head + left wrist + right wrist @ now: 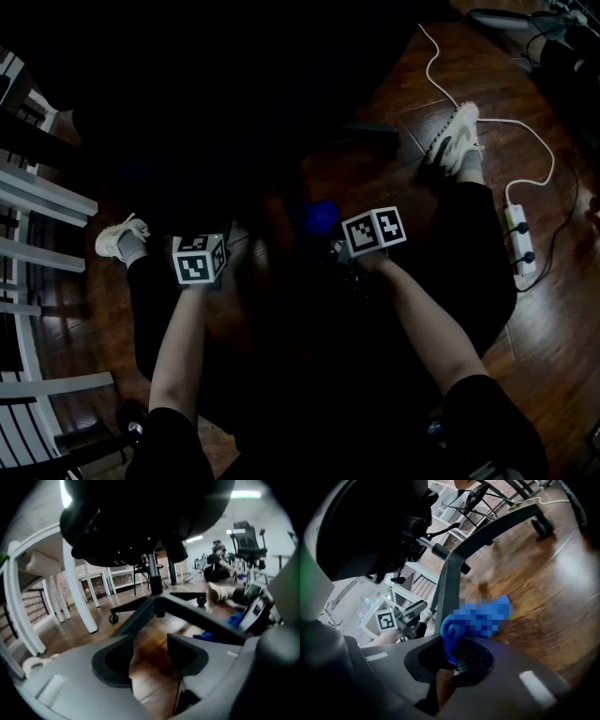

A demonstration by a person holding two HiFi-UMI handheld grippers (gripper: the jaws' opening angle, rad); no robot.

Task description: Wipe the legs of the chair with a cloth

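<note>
Underfoot, a dark glossy wooden floor [553, 347] runs across an office room with strip lights overhead. White table frames [77, 588] stand to the left, and a second office chair [246, 541] stands well apart at the back. The chair [140, 522] being worked on fills the middle, its dark seat overhead and its grey star base [187, 611] spreading low on castors. The person sits on the floor with legs spread, one shoe [122, 237] on each side. Both bare forearms [427, 328] reach forward under the seat, angled slightly downward.

The left gripper [150, 651] has its jaws wide apart with nothing between them; only floor shows through the gap. The right gripper [450, 656] is clamped on a blue cloth [476, 620], which bunches out ahead of the jaws just beside one grey chair leg [450, 581]; contact with the leg cannot be confirmed. A white power strip [518, 239] lies at the right.
</note>
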